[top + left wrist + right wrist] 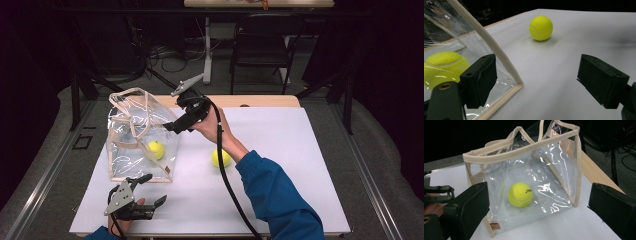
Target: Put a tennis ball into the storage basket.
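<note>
Near edge of the white tabletop [280, 200], left corner: left gripper [150, 192] held low over the surface, jaws apart, nothing between them; in the left gripper view its left jaw sits just beside the bag's near bottom corner. Clear plastic bag [135, 137] with cream trim stands upright on the left half of the tabletop, mouth open upward, handles slack. One tennis ball in the bag [156, 149] rests on the bag floor. Second tennis ball [220, 158] lies loose on the white surface near the tabletop's middle, apart from the bag, partly behind the right gripper's cable. Right gripper [170, 126] is held above the bag's right side by a hand on a blue sleeve [275, 192]; jaws wide apart, empty. Past the white cover, a strip of bare wood along the tabletop's far edge. Beyond: grey floor, a dark chair [262, 42], loose cables, black drapes at both sides.
</note>
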A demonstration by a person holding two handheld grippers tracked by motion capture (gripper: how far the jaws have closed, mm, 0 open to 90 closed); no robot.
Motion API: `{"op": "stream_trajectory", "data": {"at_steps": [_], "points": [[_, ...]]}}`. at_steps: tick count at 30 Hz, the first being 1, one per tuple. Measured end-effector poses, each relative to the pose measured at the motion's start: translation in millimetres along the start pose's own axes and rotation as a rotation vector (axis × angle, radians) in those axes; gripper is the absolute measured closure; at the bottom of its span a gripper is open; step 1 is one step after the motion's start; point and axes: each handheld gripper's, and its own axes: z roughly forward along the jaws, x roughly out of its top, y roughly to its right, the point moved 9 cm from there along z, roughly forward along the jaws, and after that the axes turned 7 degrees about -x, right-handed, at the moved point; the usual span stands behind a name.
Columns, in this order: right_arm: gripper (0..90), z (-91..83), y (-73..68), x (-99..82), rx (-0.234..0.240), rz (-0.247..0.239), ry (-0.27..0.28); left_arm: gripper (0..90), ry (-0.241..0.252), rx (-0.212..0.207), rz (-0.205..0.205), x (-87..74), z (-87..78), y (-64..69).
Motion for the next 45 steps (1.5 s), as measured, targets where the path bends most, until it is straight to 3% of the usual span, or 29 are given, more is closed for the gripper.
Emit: {"op": "stream_trajectory", "data": {"at_steps": [45], "points": [[2.2,-39.0,19.1,-74.9,-0.062,0.022,-0.046,15.8,0.001,0.006,0.0,-1.1,-1.5,-0.2]]}}
